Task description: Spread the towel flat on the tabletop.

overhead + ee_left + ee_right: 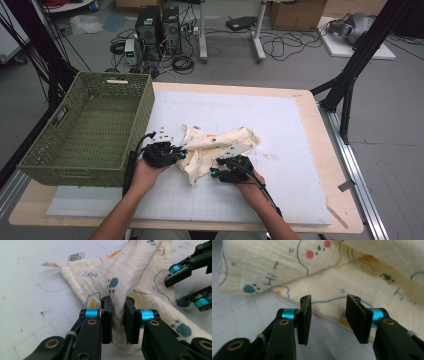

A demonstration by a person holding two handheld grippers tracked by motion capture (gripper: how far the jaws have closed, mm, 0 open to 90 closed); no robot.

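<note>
A cream muslin cloth [215, 145] printed with blue paws and orange patches lies crumpled on the white mat. In the left gripper view my left gripper [118, 315] is shut on a raised fold of the cloth [125, 267], which is squeezed between the pads. From above, the left gripper [182, 154] sits at the cloth's left edge. My right gripper [216, 172] is at the cloth's near right edge. In the right gripper view its jaws [328, 312] stand open, with a folded edge of the cloth [287, 262] just beyond the pads and nothing pinched. The left gripper view shows the right gripper [173, 291] open at the right.
A green woven basket [140, 115] stands on the table's left side, close to my left hand. The white gridded mat [280, 130] covers most of the wooden table [320, 150]. A white label [76, 257] hangs from one cloth corner.
</note>
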